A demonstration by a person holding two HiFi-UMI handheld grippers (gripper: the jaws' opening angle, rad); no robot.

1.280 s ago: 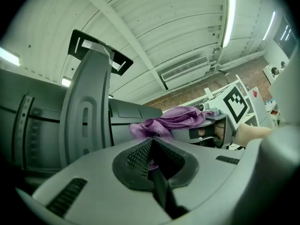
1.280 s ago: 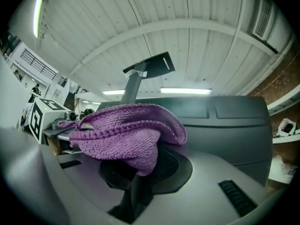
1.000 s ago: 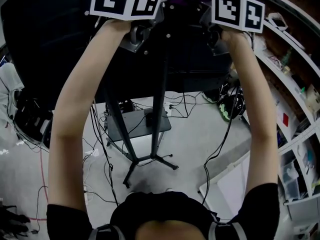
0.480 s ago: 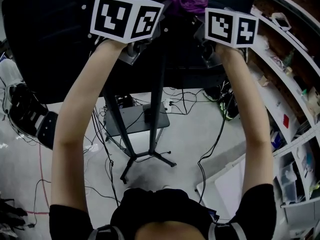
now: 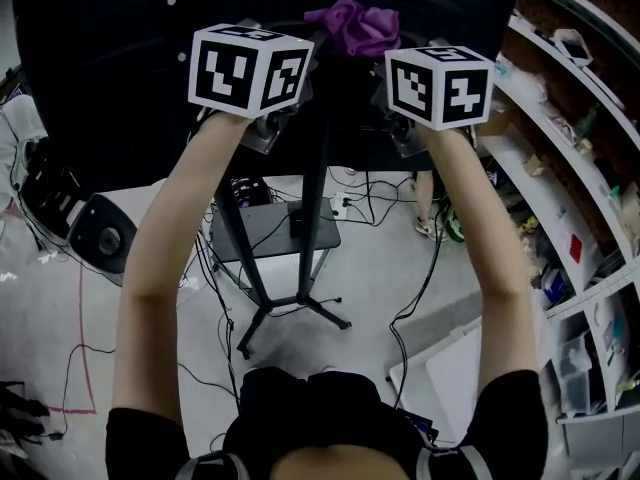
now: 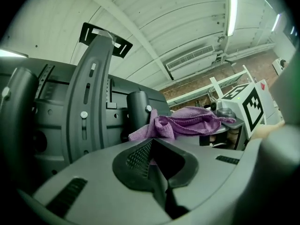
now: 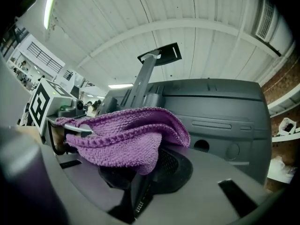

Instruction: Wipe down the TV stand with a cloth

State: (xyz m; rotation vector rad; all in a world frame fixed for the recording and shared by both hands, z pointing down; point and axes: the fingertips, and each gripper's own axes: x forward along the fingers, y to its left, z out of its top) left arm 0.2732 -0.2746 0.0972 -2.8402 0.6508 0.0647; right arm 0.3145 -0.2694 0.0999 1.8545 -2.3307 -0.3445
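Note:
A purple cloth [image 5: 356, 24] hangs between my two raised grippers, against the black back of the TV [image 5: 110, 78]. The left gripper [image 5: 298, 46] is shut, and a corner of the cloth [image 6: 174, 124] comes out at its tips [image 6: 152, 146]. The right gripper [image 5: 392, 56] is shut on the other end. There the cloth [image 7: 126, 135] drapes over its jaws [image 7: 140, 172]. The TV stand's upright bracket [image 6: 91, 93] rises just beyond the left jaws, and the same bracket [image 7: 146, 81] shows past the cloth in the right gripper view. Its pole and legs [image 5: 316, 208] stand below.
A small dark shelf [image 5: 272, 236] sits on the stand's pole. Cables [image 5: 215, 318] trail over the floor. A black speaker [image 5: 102, 236] lies at the left and a white board [image 5: 458, 368] at the lower right. Stocked shelving [image 5: 565, 158] runs along the right side.
Both grippers and the cloth have come lower in the head view and a little closer together. The cloth shows more fully now. Both jaws have stayed shut.

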